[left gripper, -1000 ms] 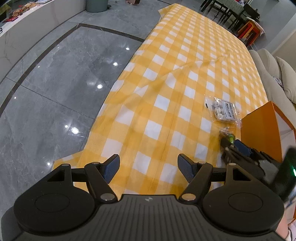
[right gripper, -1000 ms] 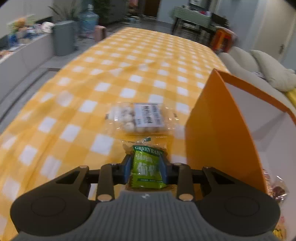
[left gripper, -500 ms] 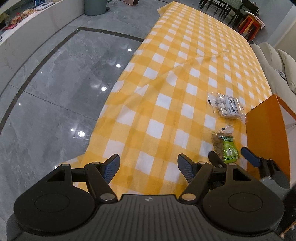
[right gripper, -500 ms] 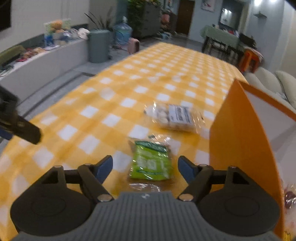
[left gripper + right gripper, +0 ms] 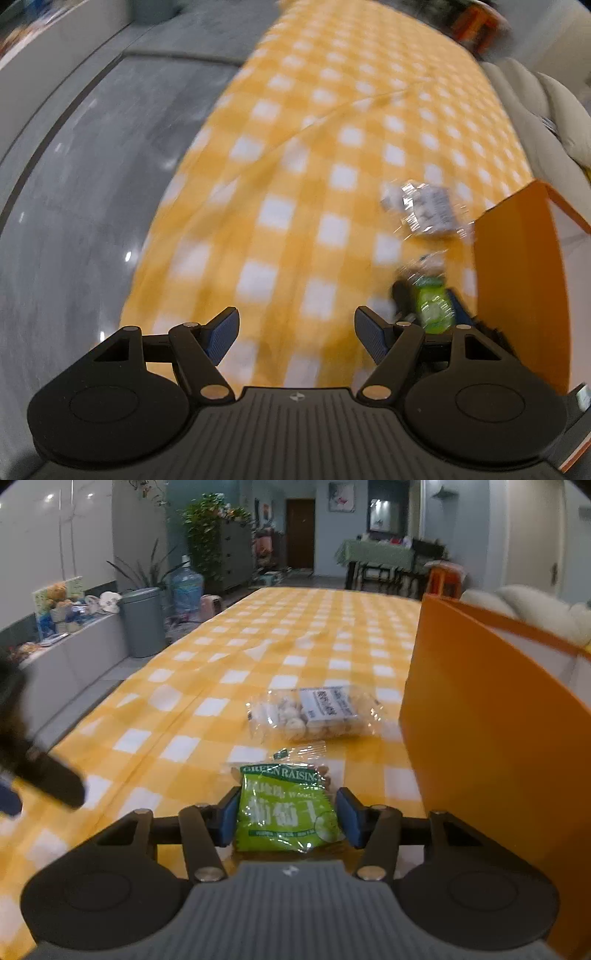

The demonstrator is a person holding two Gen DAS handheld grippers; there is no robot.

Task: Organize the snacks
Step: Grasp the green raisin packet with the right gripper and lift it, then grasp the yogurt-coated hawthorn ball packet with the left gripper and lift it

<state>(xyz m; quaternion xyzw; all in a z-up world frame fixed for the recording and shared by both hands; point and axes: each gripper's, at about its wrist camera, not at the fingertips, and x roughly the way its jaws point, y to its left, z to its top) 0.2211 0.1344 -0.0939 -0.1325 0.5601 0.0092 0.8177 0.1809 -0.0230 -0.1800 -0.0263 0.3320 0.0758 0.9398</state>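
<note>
A green raisin bag (image 5: 286, 808) lies flat on the yellow checked tablecloth (image 5: 207, 686), just left of the orange box (image 5: 480, 738). My right gripper (image 5: 288, 818) straddles the bag low over the cloth. Its jaws are closing, with the blue pads close beside the bag's two edges and no squeeze visible. Farther along lies a clear packet of white sweets (image 5: 317, 714). The blurred left wrist view shows the raisin bag (image 5: 432, 306), the sweets packet (image 5: 424, 210) and the orange box (image 5: 517, 277). My left gripper (image 5: 295, 332) hangs open over bare cloth, holding nothing.
One dark finger (image 5: 48, 779) of the left gripper reaches into the right wrist view at the left. The cloth's left edge drops to a grey tiled floor (image 5: 92, 184). A grey bin (image 5: 142, 622), a water bottle and plants stand far left. A pale sofa (image 5: 535, 609) lies behind the box.
The right gripper let go of the raisin bag, opened wide, then sank and narrowed around it as it lies on the cloth. The left gripper slid right, toward the box.
</note>
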